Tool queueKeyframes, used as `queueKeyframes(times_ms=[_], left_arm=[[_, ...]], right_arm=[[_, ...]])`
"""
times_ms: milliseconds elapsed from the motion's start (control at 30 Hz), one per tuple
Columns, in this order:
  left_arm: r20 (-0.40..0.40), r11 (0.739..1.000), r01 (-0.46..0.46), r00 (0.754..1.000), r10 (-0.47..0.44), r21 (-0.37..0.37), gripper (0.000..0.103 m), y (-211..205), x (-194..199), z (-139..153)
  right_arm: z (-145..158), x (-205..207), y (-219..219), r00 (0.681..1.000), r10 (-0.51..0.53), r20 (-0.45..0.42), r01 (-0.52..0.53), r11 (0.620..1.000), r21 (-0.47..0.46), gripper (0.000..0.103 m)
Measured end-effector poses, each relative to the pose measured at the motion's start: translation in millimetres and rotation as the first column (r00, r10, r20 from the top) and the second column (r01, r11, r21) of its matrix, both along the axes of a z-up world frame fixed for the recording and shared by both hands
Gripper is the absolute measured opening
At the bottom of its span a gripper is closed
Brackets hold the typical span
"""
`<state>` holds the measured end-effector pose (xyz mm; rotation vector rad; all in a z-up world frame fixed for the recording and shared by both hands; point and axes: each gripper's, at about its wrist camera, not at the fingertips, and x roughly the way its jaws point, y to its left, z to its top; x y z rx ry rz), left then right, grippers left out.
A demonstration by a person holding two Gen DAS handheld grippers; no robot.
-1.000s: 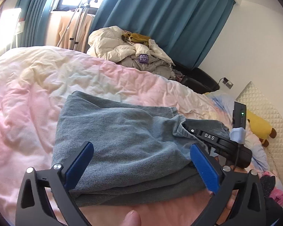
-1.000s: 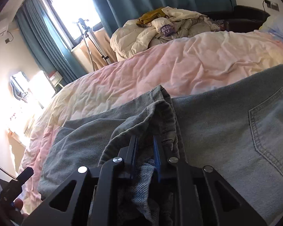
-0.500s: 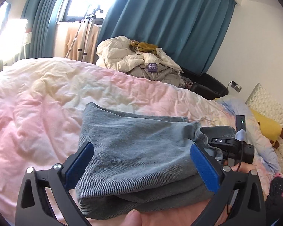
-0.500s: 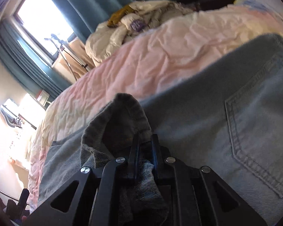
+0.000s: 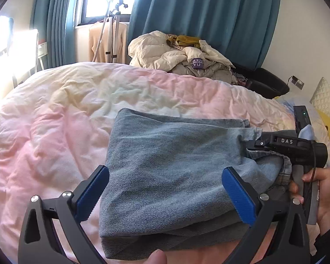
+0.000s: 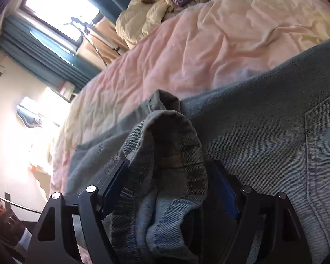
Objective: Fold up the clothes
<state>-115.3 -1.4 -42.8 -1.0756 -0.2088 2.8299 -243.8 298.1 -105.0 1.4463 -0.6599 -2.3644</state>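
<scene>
- Since a second ago, the right tongs point(image 6: 171, 189) have gone from clamped on the bunched hem of the jeans point(image 5: 171, 167) to parted; the jaws are opening, with the hem fold lying loose between the blue pads.
- The left tongs point(image 5: 165, 194) are held wide apart, as before, over the near edge of the folded jeans, clamping nothing.
- The jeans lie folded on the pink bed cover point(image 5: 55, 114), directly ahead of both tongs.
- No container is seen; a heap of pale bedding and clothes point(image 5: 176, 52) is piled beyond the far side of the bed.
- Only the left view shows the right tongs from outside, gripped by a hand point(image 5: 321, 195) to the right of the left tongs.
- Only the right view shows a back pocket point(image 6: 323, 145) to the right of its tongs.
</scene>
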Motion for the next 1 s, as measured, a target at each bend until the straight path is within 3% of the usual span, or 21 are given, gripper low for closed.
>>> queueKeyframes(times_ms=[100,167,233,367,500,633,767,900,1000], left_arm=[[0.01,1.0,0.005,1.0,-0.005,-0.013,0.103,4,-1,-3],[0.012,1.0,0.007,1.0,-0.007,-0.017,0.103,6,-1,-4],[0.012,1.0,0.009,1.0,-0.009,-0.018,0.103,6,-1,-4],[-0.013,1.0,0.004,1.0,-0.004,-0.029,0.103,7,5,1],[-0.035,1.0,0.004,0.999,-0.005,-0.027,0.103,8,8,5],[-0.022,1.0,0.002,1.0,-0.002,-0.03,0.103,9,6,2],[0.003,0.999,0.003,1.0,-0.003,-0.044,0.103,12,2,-5],[0.039,0.999,-0.001,0.999,0.002,-0.049,0.103,13,-5,-15],[0.068,0.999,-0.005,0.998,0.008,-0.04,0.103,12,-9,-23]], right_arm=[[-3,1,-12,0.999,0.05,-0.02,-0.049,0.997,0.059,0.072],[-1,4,-17,0.997,0.068,-0.029,-0.065,0.994,0.089,0.045],[4,8,-19,0.997,0.061,-0.054,-0.054,0.99,0.127,0.033],[24,19,-10,0.991,-0.007,-0.13,0.019,0.996,0.09,0.024],[56,34,3,0.973,-0.076,-0.219,0.096,0.992,0.085,0.023],[44,33,18,0.978,-0.136,-0.156,0.168,0.961,0.219,0.024],[-1,23,35,0.991,-0.136,-0.004,0.135,0.979,0.154,0.026],[1,27,40,0.988,-0.153,0.004,0.151,0.981,0.125,0.034],[20,48,50,0.984,-0.171,-0.038,0.174,0.981,0.084,0.036]])
